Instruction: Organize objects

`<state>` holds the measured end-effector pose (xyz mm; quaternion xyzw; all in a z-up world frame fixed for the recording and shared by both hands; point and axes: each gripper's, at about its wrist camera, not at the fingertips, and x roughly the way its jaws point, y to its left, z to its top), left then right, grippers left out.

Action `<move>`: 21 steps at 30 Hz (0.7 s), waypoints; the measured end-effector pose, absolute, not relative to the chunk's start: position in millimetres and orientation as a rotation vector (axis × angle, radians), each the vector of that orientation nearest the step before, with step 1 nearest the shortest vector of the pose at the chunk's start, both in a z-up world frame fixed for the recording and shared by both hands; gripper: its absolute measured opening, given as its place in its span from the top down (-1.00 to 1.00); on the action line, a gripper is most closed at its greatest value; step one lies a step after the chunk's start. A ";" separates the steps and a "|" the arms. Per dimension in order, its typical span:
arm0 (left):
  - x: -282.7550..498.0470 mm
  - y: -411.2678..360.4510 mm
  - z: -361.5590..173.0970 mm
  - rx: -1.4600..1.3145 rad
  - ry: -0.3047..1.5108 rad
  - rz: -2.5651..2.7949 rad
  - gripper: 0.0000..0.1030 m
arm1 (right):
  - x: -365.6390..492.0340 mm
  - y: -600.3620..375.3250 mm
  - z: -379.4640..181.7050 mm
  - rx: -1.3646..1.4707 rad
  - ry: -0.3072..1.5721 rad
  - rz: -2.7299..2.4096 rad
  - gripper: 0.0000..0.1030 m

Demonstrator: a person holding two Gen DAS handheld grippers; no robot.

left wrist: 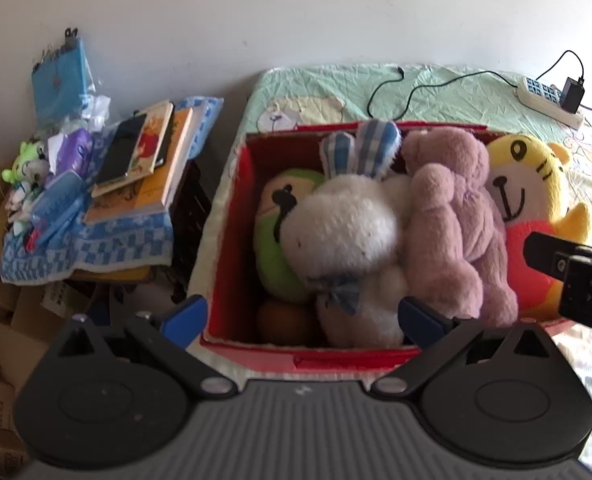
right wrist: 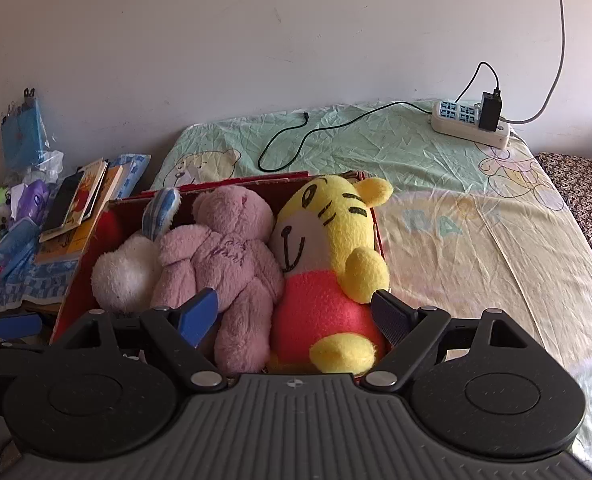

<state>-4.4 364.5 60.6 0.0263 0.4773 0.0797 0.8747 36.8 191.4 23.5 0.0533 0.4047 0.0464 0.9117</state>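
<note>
**Two open grippers above a box of plush toys on a bed**

The left hand-held gripper [left wrist: 302, 314] and right hand-held gripper [right wrist: 294, 310] both hover with fingers apart, holding nothing, over a red box [left wrist: 232, 216] packed with plush toys: a white rabbit [left wrist: 348, 236], pink bear [right wrist: 224, 256] and yellow tiger [right wrist: 328, 248]. The box sits on a bed [right wrist: 456, 220] with a pale cartoon-print sheet. A power strip [right wrist: 472, 122] lies near the plain white wall [right wrist: 256, 40]. Left of the bed, books [left wrist: 152, 160] rest on a cluttered side surface.
</note>
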 end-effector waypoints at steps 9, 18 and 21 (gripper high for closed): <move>-8.2 358.0 57.3 0.055 1.023 0.157 -0.97 | 33.0 183.0 21.8 0.155 0.868 0.066 -0.67; -16.6 352.6 60.8 0.075 1.015 0.141 -0.98 | 24.6 186.4 21.8 0.100 0.865 0.037 -0.67; -20.1 352.9 61.4 0.082 1.010 0.138 -0.98 | 22.3 186.1 20.7 0.109 0.869 0.030 -0.67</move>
